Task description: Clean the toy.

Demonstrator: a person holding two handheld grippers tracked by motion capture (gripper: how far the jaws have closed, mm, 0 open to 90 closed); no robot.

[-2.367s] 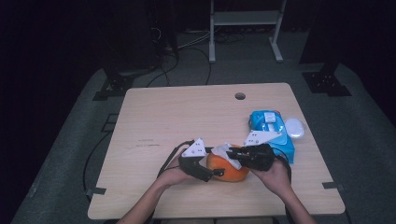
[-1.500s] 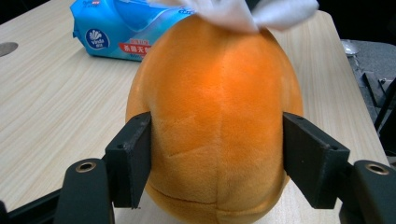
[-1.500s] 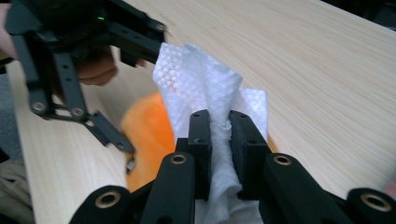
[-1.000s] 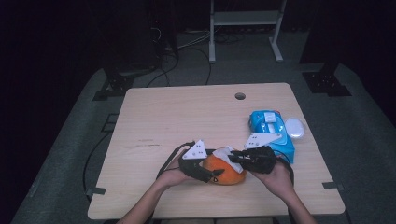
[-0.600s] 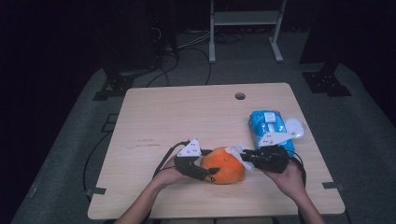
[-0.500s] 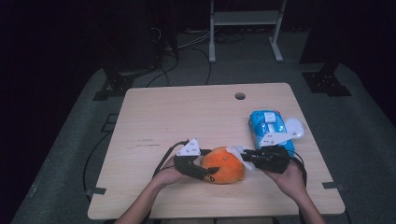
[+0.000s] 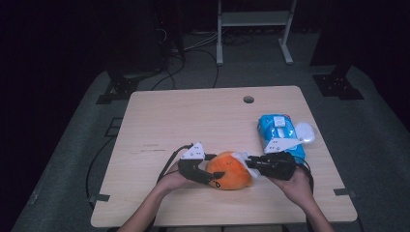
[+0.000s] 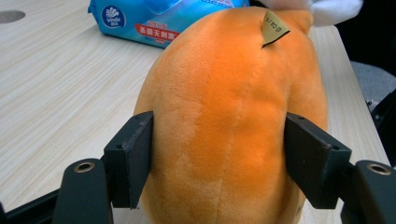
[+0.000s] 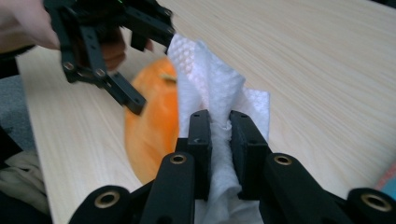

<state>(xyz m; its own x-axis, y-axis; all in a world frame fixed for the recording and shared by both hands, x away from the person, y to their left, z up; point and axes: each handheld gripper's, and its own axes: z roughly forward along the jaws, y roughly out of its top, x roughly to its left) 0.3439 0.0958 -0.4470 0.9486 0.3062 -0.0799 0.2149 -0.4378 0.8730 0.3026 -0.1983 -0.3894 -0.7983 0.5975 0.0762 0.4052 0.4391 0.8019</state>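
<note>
the job in hand looks like wiping an orange plush toy (image 7: 229, 170) with a white tissue (image 9: 210, 100), and it seems to be mid-way: the toy is secured and the tissue is drawn, but how much of the surface is wiped i cannot tell.

on the left, the left claw (image 7: 209, 177) is clamped on the toy, its jaws having just closed a little, pads pressing both flanks in the left gripper view (image 8: 229, 140). the toy lies on the counter (image 7: 193, 121) near the front edge, between the two hands.

to its right, the right claw (image 7: 250, 163) is pinched tight on the tissue, which touches the toy's end.

further right lies a blue wipes pack (image 7: 279, 134) with a white lid flap, just behind the right hand. the left claw covers part of the toy, so that patch is probably hard to reach without regripping. a round hole (image 7: 248, 99) sits at the far edge.
</note>
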